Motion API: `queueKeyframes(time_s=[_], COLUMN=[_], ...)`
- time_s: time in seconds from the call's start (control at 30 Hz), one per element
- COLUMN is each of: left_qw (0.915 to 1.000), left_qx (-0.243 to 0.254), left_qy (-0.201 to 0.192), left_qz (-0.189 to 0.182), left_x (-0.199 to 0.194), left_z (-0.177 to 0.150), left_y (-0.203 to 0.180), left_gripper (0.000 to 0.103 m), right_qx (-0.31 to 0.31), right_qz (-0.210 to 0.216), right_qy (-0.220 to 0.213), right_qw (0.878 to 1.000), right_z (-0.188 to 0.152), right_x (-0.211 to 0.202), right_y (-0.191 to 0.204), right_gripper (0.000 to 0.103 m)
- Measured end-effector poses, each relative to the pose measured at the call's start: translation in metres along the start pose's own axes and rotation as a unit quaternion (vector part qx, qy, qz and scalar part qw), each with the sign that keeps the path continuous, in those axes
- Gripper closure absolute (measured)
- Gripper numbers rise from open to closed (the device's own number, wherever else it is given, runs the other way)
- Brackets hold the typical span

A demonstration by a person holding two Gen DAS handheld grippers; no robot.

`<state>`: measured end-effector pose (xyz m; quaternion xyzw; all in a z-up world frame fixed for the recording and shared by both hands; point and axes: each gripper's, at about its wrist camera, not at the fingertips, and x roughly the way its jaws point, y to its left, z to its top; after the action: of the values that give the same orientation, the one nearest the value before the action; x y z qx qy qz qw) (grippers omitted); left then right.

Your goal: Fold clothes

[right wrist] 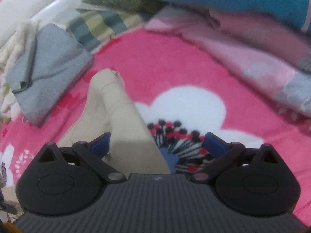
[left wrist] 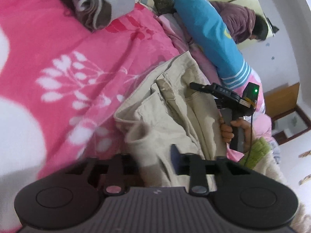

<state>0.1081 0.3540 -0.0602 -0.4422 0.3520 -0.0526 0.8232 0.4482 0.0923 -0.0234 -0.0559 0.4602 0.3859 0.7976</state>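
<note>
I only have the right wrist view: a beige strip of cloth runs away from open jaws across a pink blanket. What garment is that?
Observer: The left wrist view shows beige trousers, with the waistband and fly in sight.
Operator: Where is the other gripper?
Observer: The left gripper is at the trousers' near edge with cloth between its fingers. Blur hides whether they pinch it.
Operator: How does my gripper look from outside?
Observer: The tip of the right gripper is over the trousers beside the waistband, and a hand grips its handle.
</note>
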Motion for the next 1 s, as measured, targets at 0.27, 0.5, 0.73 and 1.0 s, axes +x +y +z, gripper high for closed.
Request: queueKeyframes(time_s=[0.27, 0.5, 0.73, 1.0], left_qw=[0.9963, 0.9890, 0.9934, 0.9928], left_qx=[0.039, 0.026, -0.023, 0.005], left_qy=[-0.066, -0.140, -0.112, -0.120], left_qz=[-0.040, -0.042, -0.012, 0.003], left_x=[-0.011, -0.011, 0.014, 0.016], left_z=[0.032, 0.056, 0.052, 0.048], left_y=[-0.019, 0.002, 0.053, 0.056], left_gripper=[0.093, 0.094, 0.093, 0.088], right_qx=[-0.096, -0.102, -0.060, -0.023], right_qz=[-0.020, -0.054, -0.029, -0.106], right_qy=[-0.060, -0.181, -0.164, -0.151], right_qw=[0.993, 0.977, 0.984, 0.983], right_z=[0.001, 0.056, 0.073, 0.064], right_x=[-0.027, -0.065, 0.003, 0.026], right_y=[0.047, 0.045, 0.012, 0.011], right_gripper=[0.096, 0.096, 0.091, 0.038])
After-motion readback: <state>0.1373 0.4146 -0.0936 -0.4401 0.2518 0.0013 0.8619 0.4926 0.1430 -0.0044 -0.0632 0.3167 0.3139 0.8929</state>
